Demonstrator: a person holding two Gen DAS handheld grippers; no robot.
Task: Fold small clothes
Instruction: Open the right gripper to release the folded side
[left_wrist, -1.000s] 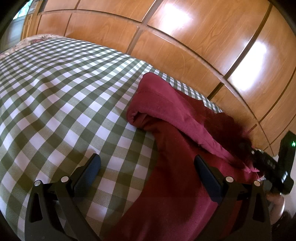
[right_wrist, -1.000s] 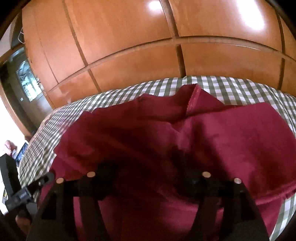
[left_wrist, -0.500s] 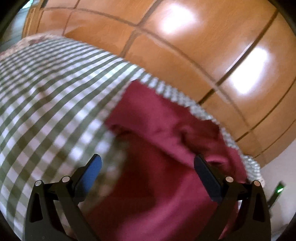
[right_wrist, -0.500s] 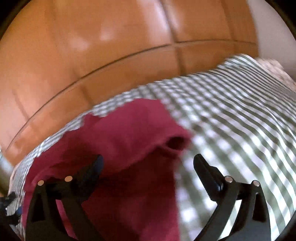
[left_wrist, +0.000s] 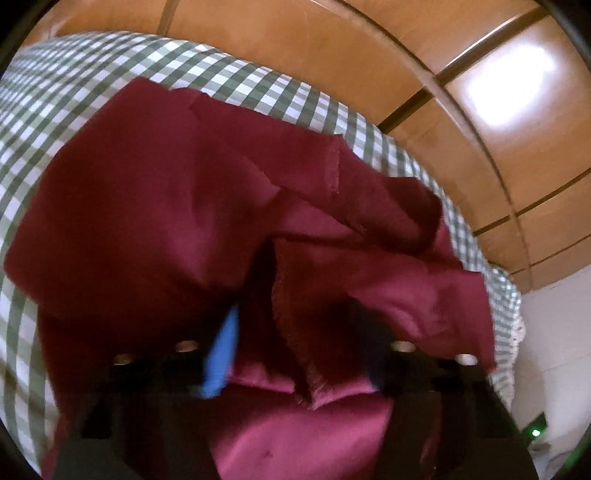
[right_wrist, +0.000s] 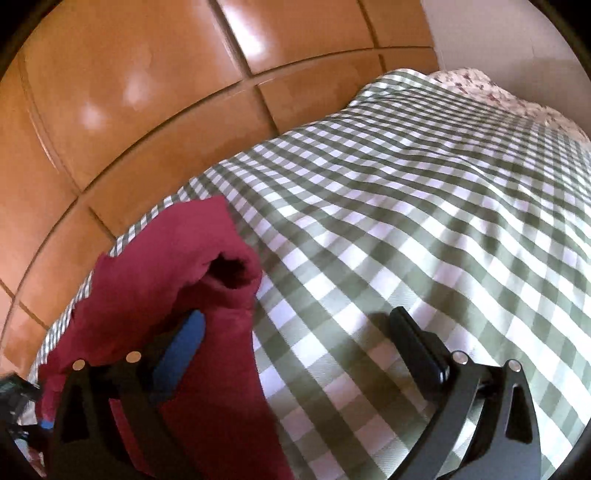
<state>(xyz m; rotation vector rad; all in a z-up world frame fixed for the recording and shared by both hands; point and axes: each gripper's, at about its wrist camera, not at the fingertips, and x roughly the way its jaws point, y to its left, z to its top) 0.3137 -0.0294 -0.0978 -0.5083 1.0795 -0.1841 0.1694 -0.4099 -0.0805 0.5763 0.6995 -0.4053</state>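
The dark red cloth garment lies bunched on the green-and-white checked bedcover; the right gripper is spread apart beside it, the left gripper is buried in the folds and I cannot tell its state, so a lift may drag loose layers.

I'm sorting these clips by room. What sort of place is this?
Probably a bedroom. The maroon garment lies on a green-and-white checked bedspread, glossy wooden wardrobe-style panels stand just behind it, and a floral pillow or cover shows at the far end.

A dark red garment lies on a green-and-white checked sheet before orange-brown wood panels.
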